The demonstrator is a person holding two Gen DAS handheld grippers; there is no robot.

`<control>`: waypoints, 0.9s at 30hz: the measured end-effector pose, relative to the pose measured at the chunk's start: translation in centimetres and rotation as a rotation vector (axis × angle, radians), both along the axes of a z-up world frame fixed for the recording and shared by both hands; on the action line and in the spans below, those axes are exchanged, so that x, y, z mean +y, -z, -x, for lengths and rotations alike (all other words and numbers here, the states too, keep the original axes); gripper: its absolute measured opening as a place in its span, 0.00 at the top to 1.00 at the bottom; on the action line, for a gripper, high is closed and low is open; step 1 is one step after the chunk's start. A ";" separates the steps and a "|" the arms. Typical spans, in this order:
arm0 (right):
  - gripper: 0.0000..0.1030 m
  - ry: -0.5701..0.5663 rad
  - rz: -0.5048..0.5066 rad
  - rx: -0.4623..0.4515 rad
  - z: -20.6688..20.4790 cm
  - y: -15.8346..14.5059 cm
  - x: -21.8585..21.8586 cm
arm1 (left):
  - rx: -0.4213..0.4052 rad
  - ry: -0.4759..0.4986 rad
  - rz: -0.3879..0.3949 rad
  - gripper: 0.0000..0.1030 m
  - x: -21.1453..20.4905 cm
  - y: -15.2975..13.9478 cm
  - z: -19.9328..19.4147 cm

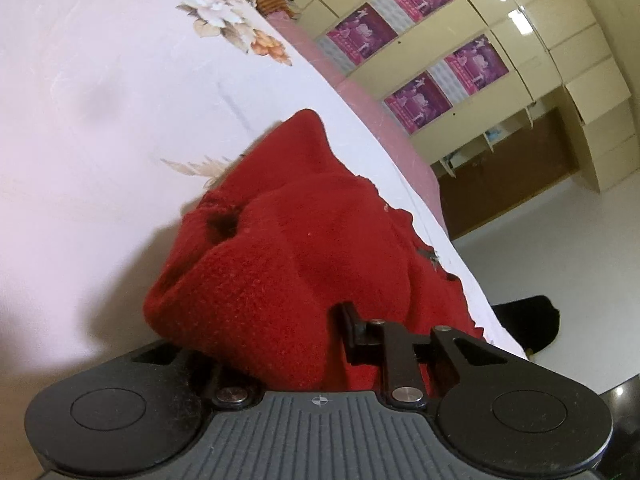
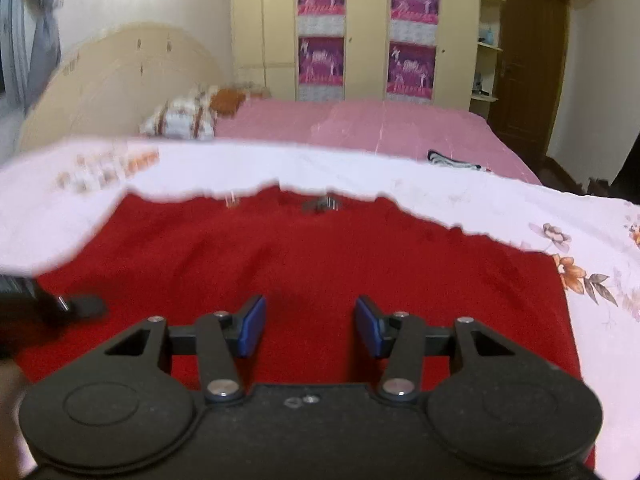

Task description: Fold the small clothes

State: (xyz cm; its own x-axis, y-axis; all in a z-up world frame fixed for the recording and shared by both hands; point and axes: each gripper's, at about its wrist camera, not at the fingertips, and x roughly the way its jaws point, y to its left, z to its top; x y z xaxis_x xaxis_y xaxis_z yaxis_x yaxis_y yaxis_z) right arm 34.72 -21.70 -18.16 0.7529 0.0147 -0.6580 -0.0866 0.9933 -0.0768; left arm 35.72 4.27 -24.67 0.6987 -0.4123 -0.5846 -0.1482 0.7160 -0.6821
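A small red fleece garment point(image 2: 304, 256) lies spread on a white flowered sheet point(image 2: 440, 196) on the bed. My right gripper point(image 2: 310, 326) is open and empty, its blue pads point(image 2: 252, 326) just above the garment's near part. In the left wrist view, my left gripper point(image 1: 320, 328) is shut on a bunched fold of the red garment point(image 1: 280, 248), which drapes over and hides one finger; the other finger point(image 1: 352, 328) shows against the cloth. The lifted fold stands above the white sheet point(image 1: 100, 120). The left gripper's tip shows at the left edge of the right wrist view point(image 2: 68, 306).
A pink bedspread point(image 2: 360, 124) lies beyond the sheet, with a striped pillow point(image 2: 180, 120) by the cream headboard and a small dark-and-white item point(image 2: 452, 160). A cream wardrobe point(image 2: 360, 32) with purple posters and a brown door point(image 2: 528, 60) stand behind. A dark object point(image 1: 524, 320) lies on the floor.
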 end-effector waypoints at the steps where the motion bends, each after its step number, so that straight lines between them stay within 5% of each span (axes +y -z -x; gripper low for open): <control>1: 0.50 -0.019 0.040 -0.030 0.3 0.6 0.4 | -0.008 0.007 -0.001 0.79 0.0 -0.3 0.0; 5: 0.49 -0.025 0.068 -0.089 1.3 1.7 0.8 | -0.087 0.049 0.012 0.79 -0.2 -2.4 0.1; 9: 0.49 -0.027 0.050 -0.099 1.6 1.5 0.5 | -0.214 0.164 -0.067 0.79 -2.5 -6.3 -0.1; 13: 0.55 0.039 -0.156 -0.099 2.6 -1.2 -3.0 | -0.334 0.341 -0.163 0.79 -7.9 -10.5 -1.3; 17: 0.54 0.147 -0.258 -0.113 5.8 -3.4 -8.3 | -0.392 0.561 -0.196 0.79 -15.8 -12.1 -1.5; 22: 0.53 0.295 -0.307 -0.084 10.2 -3.8 -14.9 | -0.323 0.786 -0.240 0.79 -24.2 -8.9 0.1; 27: 0.50 0.356 -0.418 -0.075 13.6 -3.5 -18.0 | -0.260 0.757 -0.266 0.78 -23.0 -7.6 1.7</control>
